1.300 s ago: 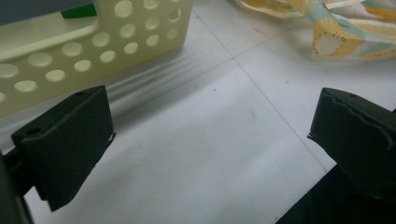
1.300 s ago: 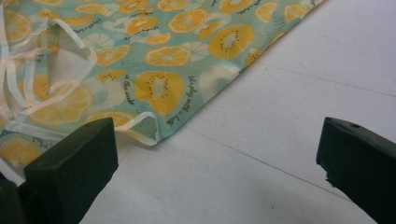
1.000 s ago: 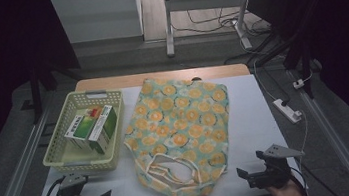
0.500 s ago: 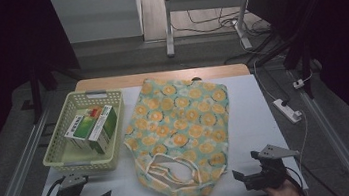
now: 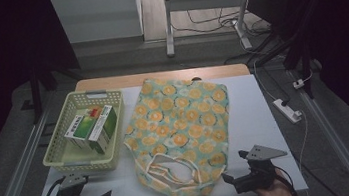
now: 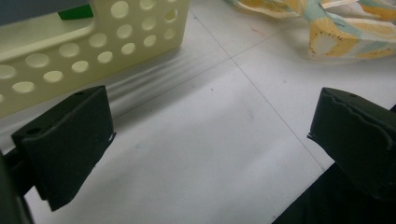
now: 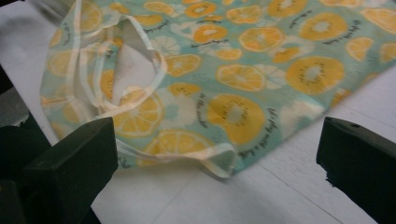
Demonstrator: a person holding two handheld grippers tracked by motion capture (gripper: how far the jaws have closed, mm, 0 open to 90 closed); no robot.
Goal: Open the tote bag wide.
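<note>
The high view is dim, its surroundings near black; light falls from above on the white table (image 5: 260, 117). Both gripper views are brighter and evenly lit. Soft shadow lies under the basket (image 6: 93, 42) beyond the left fingers (image 6: 70, 140). The bag (image 7: 243, 79) ahead of the right fingers (image 7: 74, 163) looks slightly soft, and the fingers themselves blur.
</note>
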